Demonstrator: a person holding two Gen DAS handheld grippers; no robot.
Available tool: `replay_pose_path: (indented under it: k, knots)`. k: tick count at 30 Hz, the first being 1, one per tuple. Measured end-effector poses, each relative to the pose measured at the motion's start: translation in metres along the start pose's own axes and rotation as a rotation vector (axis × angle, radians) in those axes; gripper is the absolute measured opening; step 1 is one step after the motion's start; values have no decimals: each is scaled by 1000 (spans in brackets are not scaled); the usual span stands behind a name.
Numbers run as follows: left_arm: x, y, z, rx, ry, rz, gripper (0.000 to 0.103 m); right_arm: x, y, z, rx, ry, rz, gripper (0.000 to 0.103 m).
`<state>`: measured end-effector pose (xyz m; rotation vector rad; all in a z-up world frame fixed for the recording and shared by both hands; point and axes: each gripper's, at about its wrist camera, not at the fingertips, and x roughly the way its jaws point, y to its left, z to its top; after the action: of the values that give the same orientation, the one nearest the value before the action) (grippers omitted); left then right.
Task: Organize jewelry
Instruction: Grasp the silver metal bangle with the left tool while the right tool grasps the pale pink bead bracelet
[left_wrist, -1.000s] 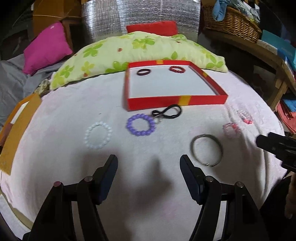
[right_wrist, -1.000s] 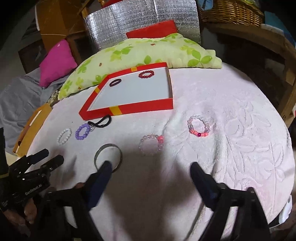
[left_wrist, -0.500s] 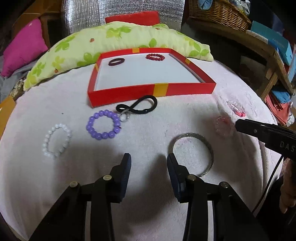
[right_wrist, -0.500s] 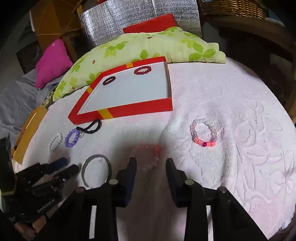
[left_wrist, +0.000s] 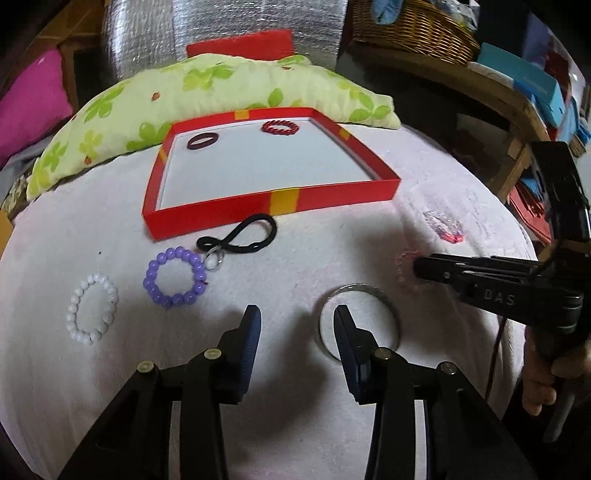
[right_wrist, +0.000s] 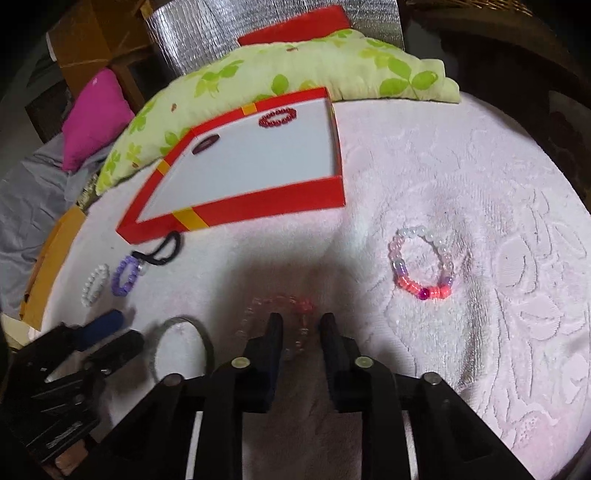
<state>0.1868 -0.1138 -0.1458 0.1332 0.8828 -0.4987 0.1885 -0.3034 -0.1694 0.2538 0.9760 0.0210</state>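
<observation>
Between the right gripper's (right_wrist: 301, 325) narrow, closing jaws lies one side of a pale pink bead bracelet (right_wrist: 258, 314), blurred; whether the pads press it I cannot tell. It lies flat on the pink blanket (right_wrist: 480, 184). From the left camera the same gripper (left_wrist: 417, 262) reaches in from the right edge, tip at that bracelet (left_wrist: 400, 266), with a hand (left_wrist: 539, 384) on its handle.

Left gripper (left_wrist: 297, 326): jaws part open, nothing between them, only bare blanket. Its right finger (left_wrist: 343, 332) overlaps the near-left rim of a metal bangle (left_wrist: 384, 299), which lies flat; contact unclear.

Further out, left side: purple bead bracelet (left_wrist: 175, 277), white bead bracelet (left_wrist: 92, 314) beyond it, well apart. A black hair tie (left_wrist: 240, 238) in a figure-eight lies just in front of the red tray (left_wrist: 332, 194), with a small silver ring (left_wrist: 214, 258) at its end, touching the purple beads.

Right side: a clear-and-coral bead bracelet (right_wrist: 423, 262), near the right gripper but apart.

Inside the tray, at the far edge: a dark ring (left_wrist: 202, 141) and a red bead bracelet (left_wrist: 279, 127). A green floral pillow (left_wrist: 221, 85) lies behind the tray.
</observation>
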Motion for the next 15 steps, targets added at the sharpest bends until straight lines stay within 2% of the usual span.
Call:
replay_pose_path:
  k: [3,6,9,10,12,15]
  knots:
    - [8,-2,0,4,29,-1,42,0,0,-1,-14,-4,-8,14]
    - [17,0,-1,-18,69,-25,42,0,-1,-1,-12,-5,-12,12]
    - [19,-1,-1,-17,66,-29,42,-1,-2,-1,-8,-10,-13,11]
    - [19,-1,-1,-15,63,-38,39,-1,-2,-2,-8,-12,-14,11]
    - [20,1,-1,-21,62,-50,27,-1,-1,-3,-7,-16,-16,11]
    - [20,2,-1,-39,68,-60,25,-2,-1,-3,1,-19,-13,11]
